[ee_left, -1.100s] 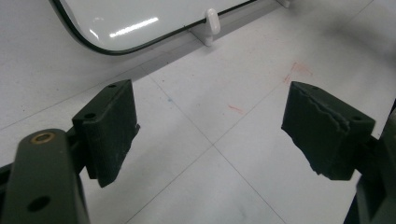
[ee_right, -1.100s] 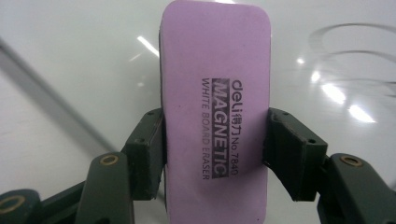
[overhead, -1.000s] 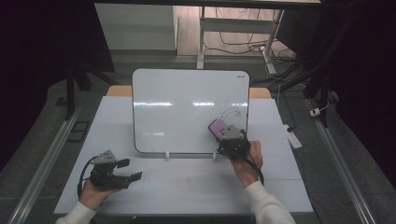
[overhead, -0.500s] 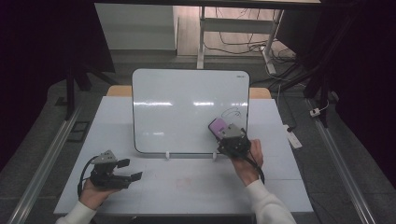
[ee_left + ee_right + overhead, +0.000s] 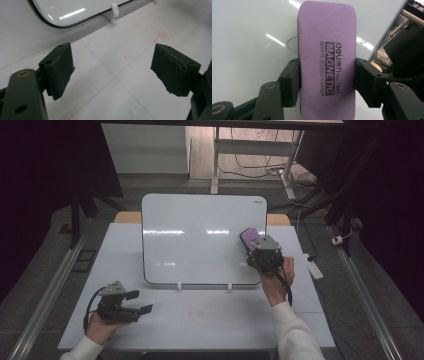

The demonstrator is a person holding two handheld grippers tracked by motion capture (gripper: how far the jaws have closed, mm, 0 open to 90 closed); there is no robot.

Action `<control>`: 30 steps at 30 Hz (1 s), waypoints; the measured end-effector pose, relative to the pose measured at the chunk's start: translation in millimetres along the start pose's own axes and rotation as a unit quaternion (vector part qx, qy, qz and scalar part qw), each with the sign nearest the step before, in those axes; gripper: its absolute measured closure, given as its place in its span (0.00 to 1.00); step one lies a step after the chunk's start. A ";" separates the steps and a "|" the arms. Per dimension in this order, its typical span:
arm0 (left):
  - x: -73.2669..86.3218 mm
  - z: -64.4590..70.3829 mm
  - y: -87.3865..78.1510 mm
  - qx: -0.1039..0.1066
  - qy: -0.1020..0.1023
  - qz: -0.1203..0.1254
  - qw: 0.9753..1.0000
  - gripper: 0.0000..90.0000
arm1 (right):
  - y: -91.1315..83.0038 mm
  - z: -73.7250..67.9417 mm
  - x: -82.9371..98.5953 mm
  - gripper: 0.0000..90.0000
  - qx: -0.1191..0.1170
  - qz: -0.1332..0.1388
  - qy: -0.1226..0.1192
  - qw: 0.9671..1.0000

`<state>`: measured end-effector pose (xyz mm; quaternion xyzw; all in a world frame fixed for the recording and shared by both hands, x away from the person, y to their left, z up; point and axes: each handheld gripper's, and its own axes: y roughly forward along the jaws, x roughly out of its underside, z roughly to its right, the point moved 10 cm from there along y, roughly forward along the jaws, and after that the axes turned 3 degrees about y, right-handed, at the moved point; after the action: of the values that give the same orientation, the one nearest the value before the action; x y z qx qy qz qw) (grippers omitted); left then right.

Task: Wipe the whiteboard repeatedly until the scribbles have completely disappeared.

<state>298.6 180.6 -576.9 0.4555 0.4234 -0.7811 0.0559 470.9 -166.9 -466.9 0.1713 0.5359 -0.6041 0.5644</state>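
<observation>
right gripper (image 5: 255, 242): unmoved, fingers clamp purple eraser (image 5: 327, 57) at whiteboard (image 5: 200, 235) | left gripper (image 5: 135, 302): unmoved, fingers apart over table (image 5: 210, 320)

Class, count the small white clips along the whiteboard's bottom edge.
2. One clip sits left of the middle of the whiteboard edge, the other clip right of it. None seems hidden.
</observation>
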 end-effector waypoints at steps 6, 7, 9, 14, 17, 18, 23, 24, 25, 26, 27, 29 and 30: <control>-0.3 1.2 -0.1 0.001 0.002 0.000 1.000 0.21 | 2.6 -35.4 -3.3 0.45 -0.023 -0.007 -0.047 0.999; -0.4 1.5 -0.3 0.002 0.002 0.001 1.000 0.21 | 2.8 -39.4 -3.2 0.45 -0.022 -0.007 -0.056 0.998; -0.4 1.5 -0.4 0.002 0.002 0.001 1.000 0.21 | 3.1 -43.5 -3.6 0.45 -0.018 -0.007 -0.067 0.998; -0.2 0.9 -0.4 0.002 0.001 0.001 1.000 0.21 | 1.6 -22.7 -5.5 0.45 -0.024 0.002 -0.021 0.999; 0.1 0.7 0.2 0.001 0.002 -0.001 1.000 0.21 | 0.8 -7.3 -5.1 0.45 -0.017 0.010 0.001 1.000; 0.2 0.8 0.6 0.001 0.002 -0.001 1.000 0.21 | 0.3 -1.5 -5.4 0.45 -0.013 0.013 0.011 1.000; 0.1 1.7 1.2 0.001 0.002 -0.002 1.000 0.21 | -0.1 6.3 -5.9 0.45 -0.017 0.020 0.030 0.999; 0.0 1.7 1.2 0.001 0.002 -0.002 1.000 0.21 | 0.1 5.2 -5.8 0.45 -0.014 0.018 0.024 0.999; 0.0 1.7 1.2 0.001 0.002 -0.001 1.000 0.21 | 0.4 2.9 -5.9 0.45 -0.015 0.017 0.019 1.000; 0.1 1.7 1.1 0.001 0.003 -0.002 1.000 0.21 | 0.3 0.9 -5.8 0.45 -0.018 0.015 0.018 1.000; 0.1 1.8 1.3 0.001 0.003 -0.002 1.000 0.21 | 0.6 -3.2 -5.7 0.45 -0.024 0.014 0.017 0.999; 0.2 2.2 1.5 0.002 0.003 -0.002 1.000 0.21 | 1.5 -12.1 -4.7 0.45 -0.030 0.011 0.009 0.999; 0.2 2.2 1.5 0.003 0.003 -0.002 1.000 0.21 | 1.8 -18.2 -3.8 0.45 -0.034 0.009 0.001 0.999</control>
<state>297.6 178.1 -577.5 0.4570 0.4224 -0.7810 0.0519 466.4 -149.3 -471.3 0.1575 0.5552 -0.5805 0.5744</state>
